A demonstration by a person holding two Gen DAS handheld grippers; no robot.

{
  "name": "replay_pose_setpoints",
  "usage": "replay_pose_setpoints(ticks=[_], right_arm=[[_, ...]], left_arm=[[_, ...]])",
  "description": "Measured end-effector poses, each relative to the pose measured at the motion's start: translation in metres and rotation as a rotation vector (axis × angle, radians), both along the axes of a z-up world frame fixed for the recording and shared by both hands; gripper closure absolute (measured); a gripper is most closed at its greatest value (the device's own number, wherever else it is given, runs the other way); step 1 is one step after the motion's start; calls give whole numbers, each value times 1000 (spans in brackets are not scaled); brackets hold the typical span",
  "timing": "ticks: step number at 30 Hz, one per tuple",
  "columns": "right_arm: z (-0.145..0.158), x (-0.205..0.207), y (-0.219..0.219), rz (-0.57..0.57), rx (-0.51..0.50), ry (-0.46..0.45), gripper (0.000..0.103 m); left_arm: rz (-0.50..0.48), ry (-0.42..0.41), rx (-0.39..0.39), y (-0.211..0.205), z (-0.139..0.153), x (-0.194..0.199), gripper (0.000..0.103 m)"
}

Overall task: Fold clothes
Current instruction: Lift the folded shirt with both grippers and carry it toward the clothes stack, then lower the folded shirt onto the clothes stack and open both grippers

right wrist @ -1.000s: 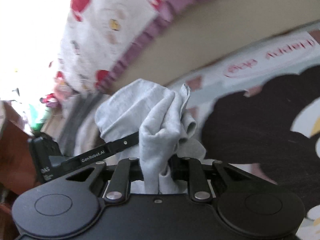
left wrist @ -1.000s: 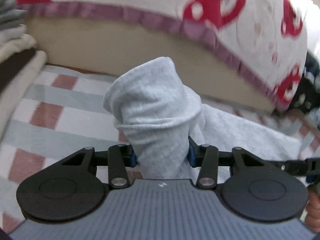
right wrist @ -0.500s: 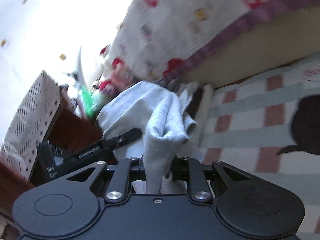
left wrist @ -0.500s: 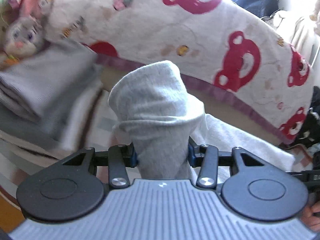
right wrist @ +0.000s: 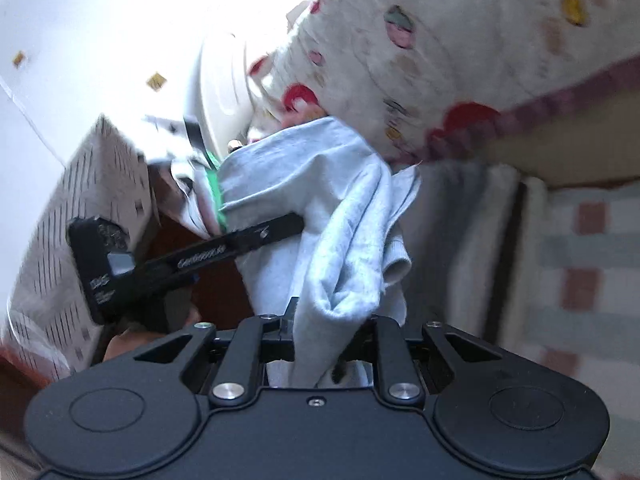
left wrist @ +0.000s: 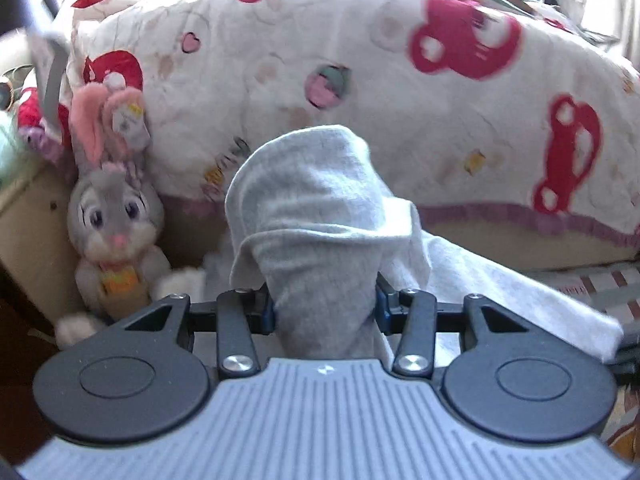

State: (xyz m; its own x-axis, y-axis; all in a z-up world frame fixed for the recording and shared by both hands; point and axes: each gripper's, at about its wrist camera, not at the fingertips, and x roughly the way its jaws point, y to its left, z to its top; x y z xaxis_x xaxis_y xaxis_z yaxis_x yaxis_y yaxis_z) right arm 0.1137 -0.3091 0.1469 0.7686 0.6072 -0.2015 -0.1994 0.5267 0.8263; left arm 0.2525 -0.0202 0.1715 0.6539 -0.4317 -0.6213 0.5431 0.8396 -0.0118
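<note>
Two claws hold one light grey garment (left wrist: 316,208), and the cloth is in the air between them, above the bed. In the left wrist view the left claw (left wrist: 325,312) is closed on a thick bundle of the grey cloth; the bundle fills the whole gap between the blue pads and stands up in front of the camera like a rounded hood, while another part of the same cloth hangs away to the right and down. Behind it there is a big white blanket (left wrist: 400,100) with red bear figures and a purple edge, and at the left a grey plush rabbit (left wrist: 114,232) with pink ears sits against this blanket. In the right wrist view the right claw (right wrist: 325,336) grips a narrower twisted fold of the garment (right wrist: 340,220), so its jaws stand close together with the cloth pressed between them. The other gripper shows here from the side as a black bar (right wrist: 200,256) that reaches into the cloth from the left, and a part of the person's hand (right wrist: 132,340) is below it. At the right side the bed cover (right wrist: 580,280) with pale grey and red-brown squares is visible, blurred.
</note>
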Motion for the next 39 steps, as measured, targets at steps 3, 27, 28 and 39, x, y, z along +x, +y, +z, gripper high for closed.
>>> replay_pose_setpoints(ticks=[3,27,28,39], right_arm=[[-19,44,13,-67,113,-23,82],[-130,107,20,46,202,165,82],[-129,110,22,48,255,169,83],[-124,106,90,184,157,201,82]], left_arm=[[-12,30,69,-3,-6,69,57],[152,380,-304,86,-99,107,75],[144,356,-291,84,-88,108,77],[258,83,79,52,-50,112,62]])
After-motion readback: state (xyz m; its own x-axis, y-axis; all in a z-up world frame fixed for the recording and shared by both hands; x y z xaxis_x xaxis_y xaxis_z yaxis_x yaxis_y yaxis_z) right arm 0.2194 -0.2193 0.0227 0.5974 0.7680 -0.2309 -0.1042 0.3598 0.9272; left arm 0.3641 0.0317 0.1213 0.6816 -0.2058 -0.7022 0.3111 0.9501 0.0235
